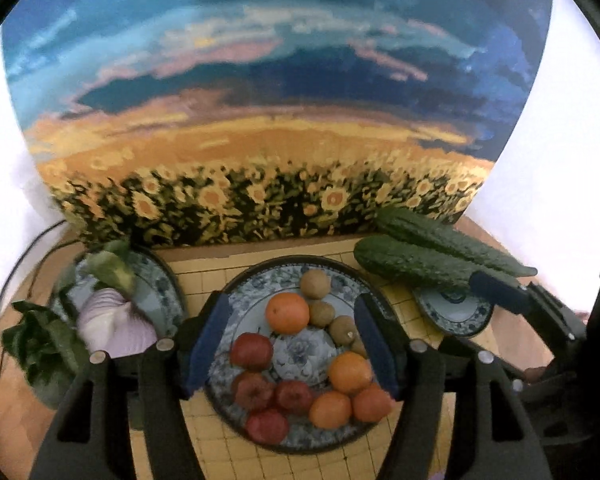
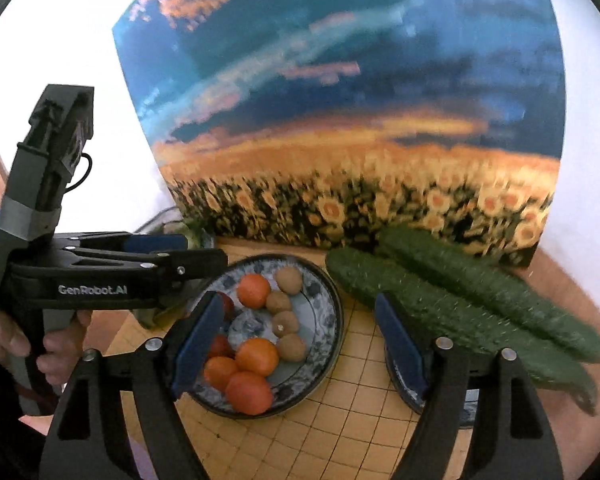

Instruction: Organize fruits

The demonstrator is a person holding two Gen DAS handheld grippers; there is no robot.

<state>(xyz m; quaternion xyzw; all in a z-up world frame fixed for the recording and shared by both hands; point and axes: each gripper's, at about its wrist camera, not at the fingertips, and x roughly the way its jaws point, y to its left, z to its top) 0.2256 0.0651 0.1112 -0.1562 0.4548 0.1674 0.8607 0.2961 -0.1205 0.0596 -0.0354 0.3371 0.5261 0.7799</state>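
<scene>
A blue-patterned fruit plate holds several oranges, red apples and brown kiwis. My left gripper is open and empty, hovering over this plate with a finger on each side. The plate also shows in the right wrist view. My right gripper is open and empty above the mat, between the fruit plate and a small plate. Two cucumbers lie across that small plate. The left gripper's body shows at the left.
A sunflower painting stands against the wall behind the plates. A left plate holds a purple onion and leafy greens. A yellow grid mat covers the wooden table. A cable runs at the far left.
</scene>
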